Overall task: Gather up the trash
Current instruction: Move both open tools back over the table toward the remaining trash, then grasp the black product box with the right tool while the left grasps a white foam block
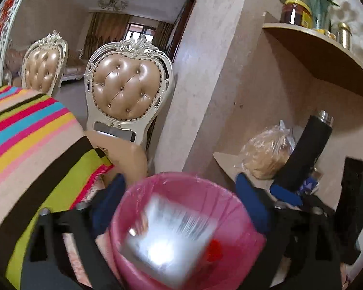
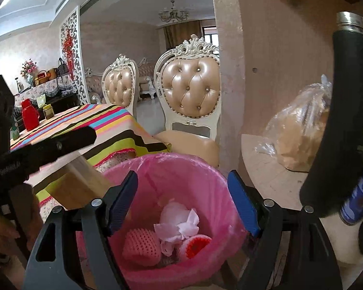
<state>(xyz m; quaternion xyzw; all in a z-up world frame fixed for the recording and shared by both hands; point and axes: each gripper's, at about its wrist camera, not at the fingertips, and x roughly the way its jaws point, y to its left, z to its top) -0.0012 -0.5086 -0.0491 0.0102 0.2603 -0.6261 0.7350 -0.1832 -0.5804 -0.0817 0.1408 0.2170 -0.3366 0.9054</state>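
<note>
Pink-lined trash bin [image 2: 181,193] receiving waste; both grippers hanging open above it.

Bin: round, lined with a thin translucent pink bag, standing on the floor between the striped tablecloth [image 2: 104,125] on the left and a low shelf [image 2: 273,174] on the right, with a tufted chair [image 2: 191,94] beyond it. Contents showing in the right wrist view: crumpled white tissue [image 2: 179,222], pink foam fruit netting [image 2: 140,244], a red-and-white scrap [image 2: 196,241]. In the left wrist view, a shiny clear wrapper [image 1: 167,236], motion-blurred, is sitting over the bin mouth, touching neither pad. Left gripper [image 1: 184,203]: jaws spread wide, gripping nothing. Right gripper [image 2: 184,205]: jaws parted, gripping nothing.
</note>
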